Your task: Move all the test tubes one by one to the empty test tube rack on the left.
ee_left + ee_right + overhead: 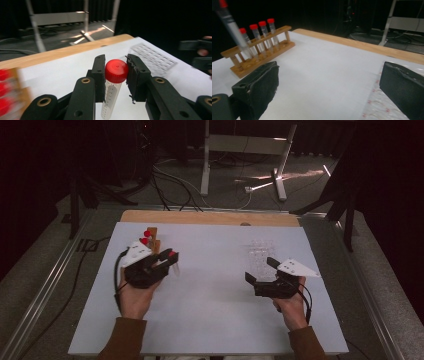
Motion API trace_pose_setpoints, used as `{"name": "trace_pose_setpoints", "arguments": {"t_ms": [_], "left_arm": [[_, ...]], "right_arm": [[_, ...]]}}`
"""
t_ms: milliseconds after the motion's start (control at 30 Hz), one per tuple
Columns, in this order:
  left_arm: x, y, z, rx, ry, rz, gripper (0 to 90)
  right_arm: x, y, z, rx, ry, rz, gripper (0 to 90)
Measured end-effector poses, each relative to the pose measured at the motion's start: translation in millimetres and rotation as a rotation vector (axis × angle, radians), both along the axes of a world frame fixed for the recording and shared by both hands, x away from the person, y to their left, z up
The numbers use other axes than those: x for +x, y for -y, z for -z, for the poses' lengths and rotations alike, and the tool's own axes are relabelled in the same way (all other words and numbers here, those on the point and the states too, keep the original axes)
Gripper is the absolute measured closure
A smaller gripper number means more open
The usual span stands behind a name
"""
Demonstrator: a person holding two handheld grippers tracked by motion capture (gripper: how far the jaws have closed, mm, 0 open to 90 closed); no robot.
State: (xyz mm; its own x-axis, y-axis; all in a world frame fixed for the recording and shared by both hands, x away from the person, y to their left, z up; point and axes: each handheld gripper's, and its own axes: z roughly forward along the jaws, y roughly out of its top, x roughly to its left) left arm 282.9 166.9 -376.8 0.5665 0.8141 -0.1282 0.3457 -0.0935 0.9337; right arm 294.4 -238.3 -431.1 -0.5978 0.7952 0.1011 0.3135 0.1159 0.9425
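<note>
At left of the high view, the left hand-held gripper [169, 261] clamps a red-capped tube [113, 85], lifted just beside the wooden rack [152, 240]. The carrying step seems underway. At right, the right hand-held gripper [260, 270] gapes empty beside the clear rack [260, 254], probably the tube's destination.

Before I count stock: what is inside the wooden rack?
The wooden rack holds four upright red-capped tubes in the right gripper view. Its lower bar hides their bottoms, and the tube lifted in front covers part of the leftmost one.
</note>
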Motion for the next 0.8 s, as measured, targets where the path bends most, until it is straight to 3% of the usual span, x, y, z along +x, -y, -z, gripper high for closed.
{"name": "trace_pose_setpoints", "arguments": {"t_ms": [167, 367, 533, 800], "left_arm": [[-11.6, -34.7, -3.1, 0.007, 0.022, -0.087, 70.9], [-12.3, -57.7, 2.7, 0.014, 0.024, -0.180, 70.9], [-7.8, -62.5, 15.6, 0.015, 0.001, -0.208, 70.9], [2.8, -57.4, 51.5, 0.048, -0.066, -0.211, 70.8]], "right_arm": [[-0.3, 9.5, -0.9, 0.012, 0.003, 0.024, 2.2], [-1.2, 15.3, -2.3, 0.013, 0.007, 0.034, 2.2], [-2.1, 18.1, -2.4, 0.019, 0.010, 0.036, 2.3], [-2.7, 22.2, -2.9, 0.029, 0.013, 0.042, 2.3]]}}
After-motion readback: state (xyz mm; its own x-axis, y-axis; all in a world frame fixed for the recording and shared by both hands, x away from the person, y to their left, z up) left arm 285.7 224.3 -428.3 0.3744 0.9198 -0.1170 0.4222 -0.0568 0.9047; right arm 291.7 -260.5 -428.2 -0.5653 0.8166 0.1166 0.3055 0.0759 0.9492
